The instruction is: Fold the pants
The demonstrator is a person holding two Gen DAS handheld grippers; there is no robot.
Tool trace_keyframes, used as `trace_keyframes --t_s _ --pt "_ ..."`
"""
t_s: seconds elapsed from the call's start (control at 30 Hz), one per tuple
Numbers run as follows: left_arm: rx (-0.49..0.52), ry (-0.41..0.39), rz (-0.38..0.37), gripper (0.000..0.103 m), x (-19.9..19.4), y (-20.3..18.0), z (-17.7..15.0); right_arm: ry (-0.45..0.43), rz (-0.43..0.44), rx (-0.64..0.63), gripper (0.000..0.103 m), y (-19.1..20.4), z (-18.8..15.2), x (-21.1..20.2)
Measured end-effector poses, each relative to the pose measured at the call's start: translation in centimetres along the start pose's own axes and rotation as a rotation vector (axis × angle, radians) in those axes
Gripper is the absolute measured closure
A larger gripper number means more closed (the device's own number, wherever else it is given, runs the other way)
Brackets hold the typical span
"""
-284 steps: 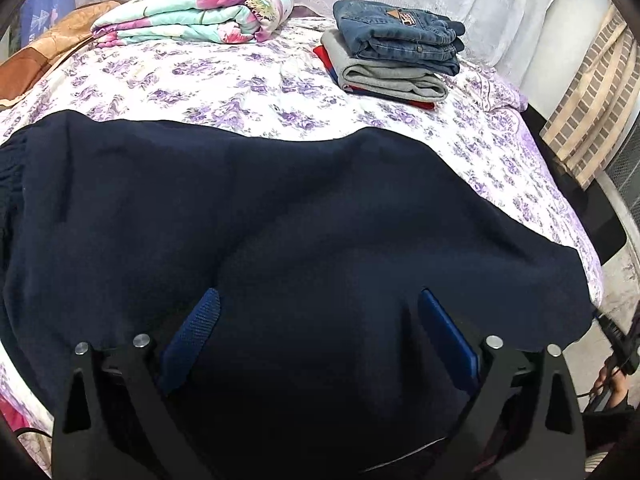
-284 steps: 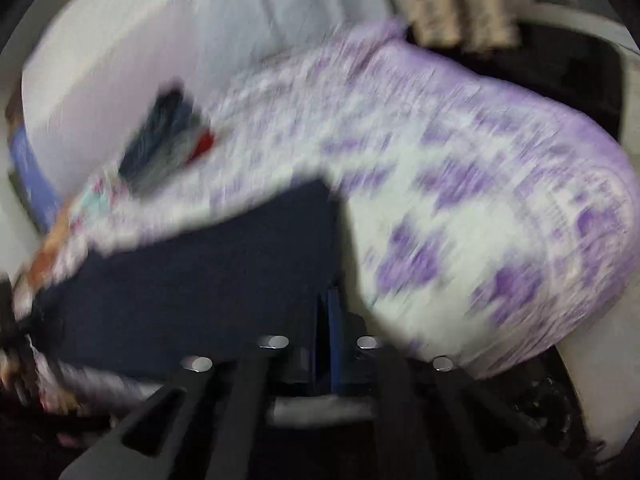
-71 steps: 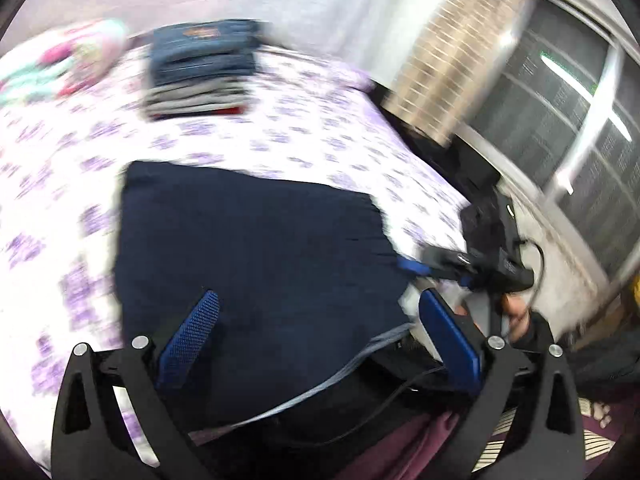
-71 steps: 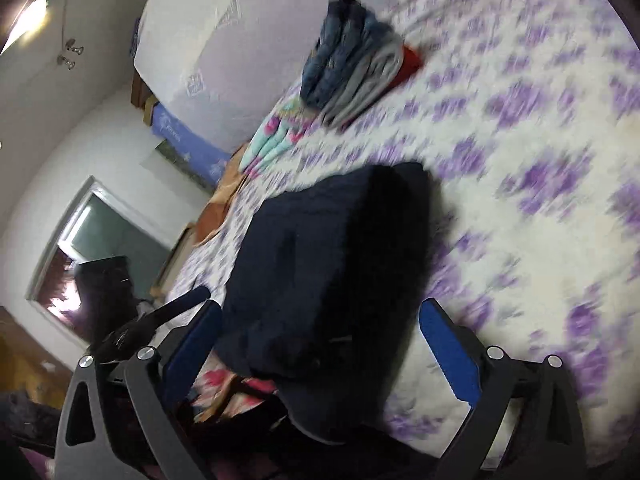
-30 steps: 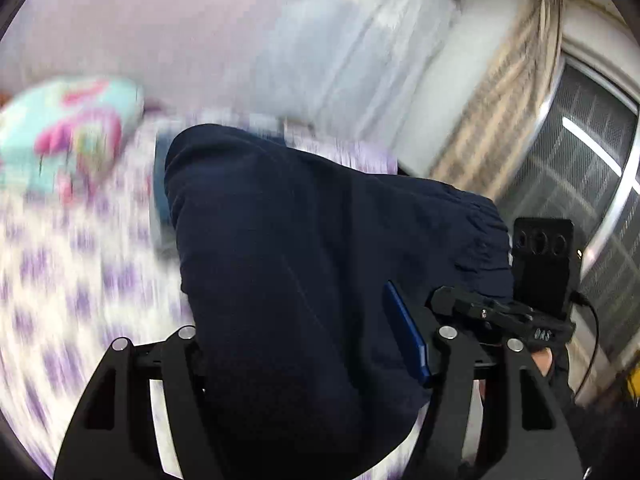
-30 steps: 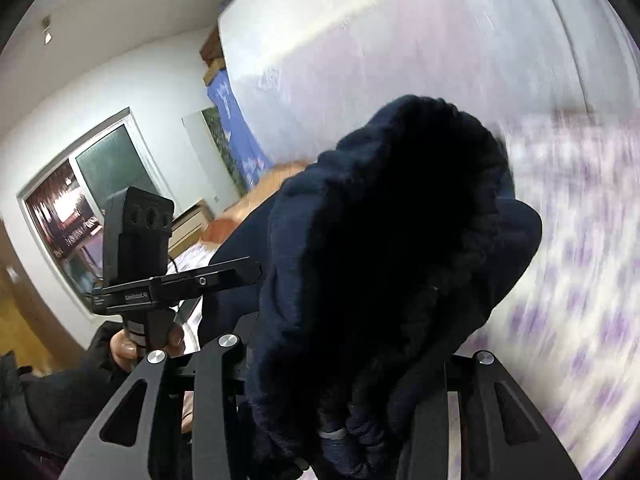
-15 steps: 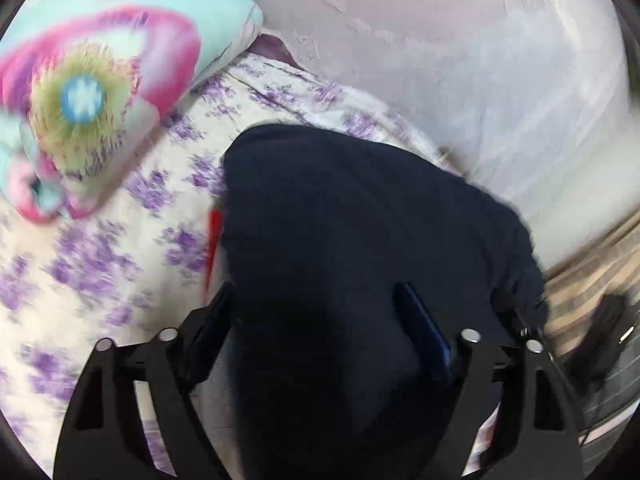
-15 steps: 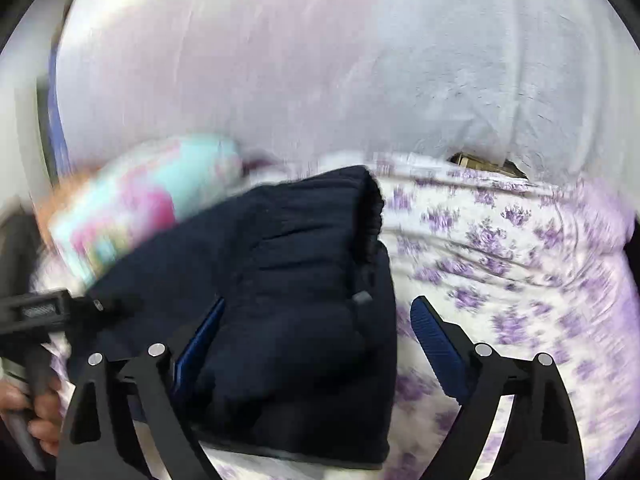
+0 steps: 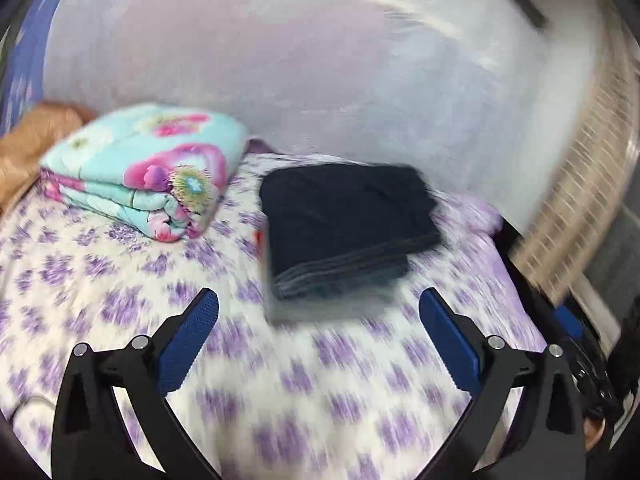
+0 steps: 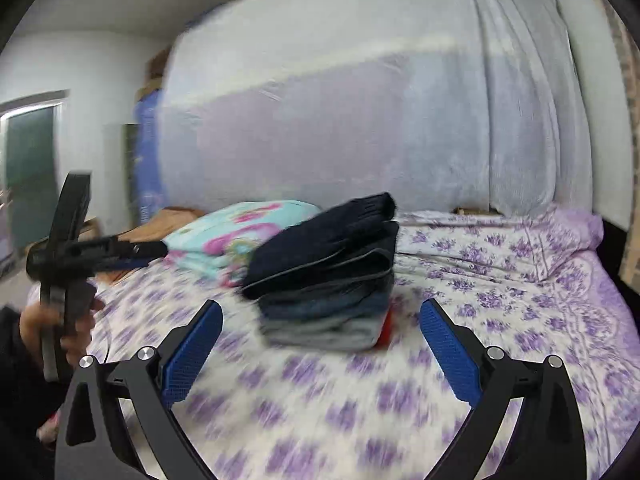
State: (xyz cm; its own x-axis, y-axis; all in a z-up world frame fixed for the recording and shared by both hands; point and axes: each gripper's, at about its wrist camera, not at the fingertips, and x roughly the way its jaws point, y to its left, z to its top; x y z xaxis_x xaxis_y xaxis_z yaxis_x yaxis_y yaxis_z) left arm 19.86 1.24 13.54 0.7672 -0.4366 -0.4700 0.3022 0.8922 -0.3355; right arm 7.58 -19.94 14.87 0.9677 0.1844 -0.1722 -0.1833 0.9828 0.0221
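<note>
The folded navy pants lie straight ahead of the left gripper, on top of a stack of folded clothes on the bed. Both the left gripper and the right gripper are spread wide with nothing between their blue pads, well clear of the stack.

The main risk, as I judge it, is the top layer sliding. Seen from the right gripper, the pants sit tilted, their far edge raised and the near edge overhanging the denim below, so a brush from either gripper could tip them off or undo the fold.

That tilt is invisible from the left gripper, which looks down on a flat, neat rectangle. Left of the stack lies a floral quilt. Only the right view shows the other hand holding its handle.
</note>
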Motion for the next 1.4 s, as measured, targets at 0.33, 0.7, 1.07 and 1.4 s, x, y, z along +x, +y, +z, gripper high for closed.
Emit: trace_keyframes --t_s 0.33,0.7,1.07,1.4 --pt "0.212 -0.367 -0.098 0.005 -25.0 -10.4 -4.3 -0.363 0.182 -0.07 0.003 4.6 1.7 -24.9" --pt "0.125 0.044 0.1 0.005 -13.3 -7.6 -17.3 -0.039 -0.086 0.045 0.003 3.9 -11.4 -18.4" --pt "0.185 0.098 0.388 0.005 -10.5 -6.2 -24.0 0.058 -0.283 0.204 0.003 1.7 -18.6 -15.6" --pt "0.141 0.093 0.417 0.005 -10.8 -4.9 -24.2 0.082 -0.234 0.16 0.003 3.7 -18.2 -15.1"
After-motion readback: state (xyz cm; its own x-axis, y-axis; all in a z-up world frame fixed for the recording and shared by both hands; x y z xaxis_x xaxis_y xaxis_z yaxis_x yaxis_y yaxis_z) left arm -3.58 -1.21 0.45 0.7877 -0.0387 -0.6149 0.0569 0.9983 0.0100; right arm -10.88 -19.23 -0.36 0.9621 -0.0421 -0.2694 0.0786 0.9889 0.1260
